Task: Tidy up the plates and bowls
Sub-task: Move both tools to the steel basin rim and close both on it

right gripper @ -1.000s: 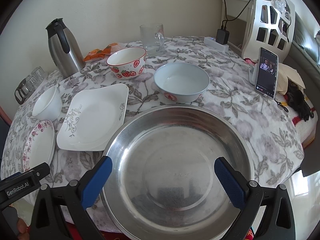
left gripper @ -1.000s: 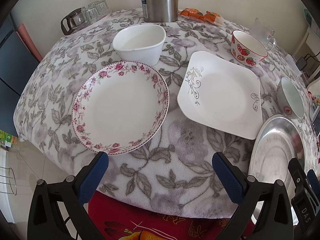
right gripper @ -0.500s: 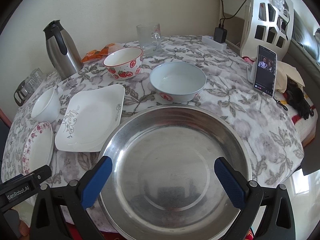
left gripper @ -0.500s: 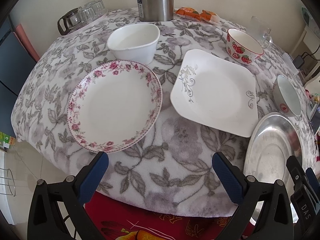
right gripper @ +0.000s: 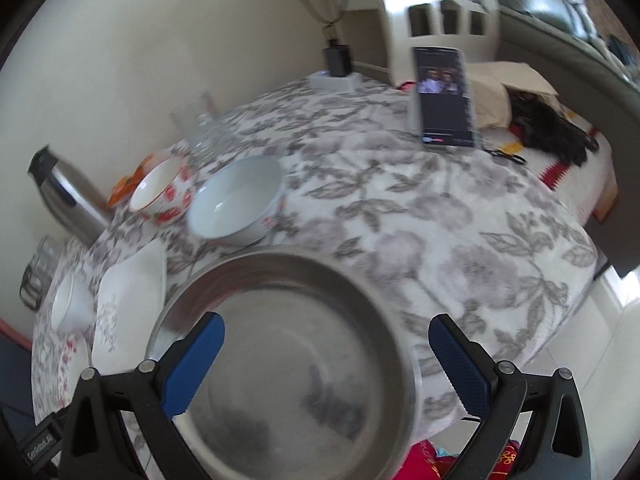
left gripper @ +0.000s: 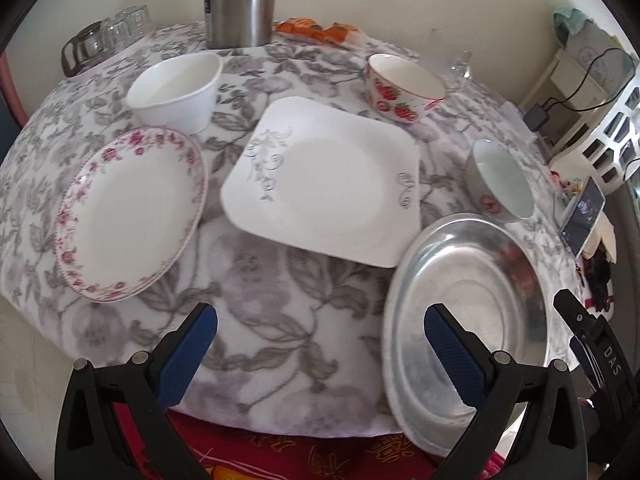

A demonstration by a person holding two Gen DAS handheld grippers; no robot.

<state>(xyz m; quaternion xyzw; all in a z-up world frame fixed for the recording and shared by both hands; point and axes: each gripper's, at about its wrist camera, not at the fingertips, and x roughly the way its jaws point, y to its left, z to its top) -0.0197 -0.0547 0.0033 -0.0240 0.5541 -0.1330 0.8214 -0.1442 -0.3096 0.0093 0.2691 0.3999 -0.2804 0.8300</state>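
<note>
both views swung right; steel basin (right gripper: 288, 360) under open right tongs (right gripper: 326, 360).

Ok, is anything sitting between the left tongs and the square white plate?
Nothing visible. The left tongs hang open at the near table edge, and only bare floral tablecloth lies ahead of them up to the square white plate. The rose-rimmed plate and steel basin sit off to either side.

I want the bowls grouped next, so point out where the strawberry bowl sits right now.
In the left wrist view the strawberry bowl stands at the far right of the table, just behind the square plate and left of the glass mug.
</note>
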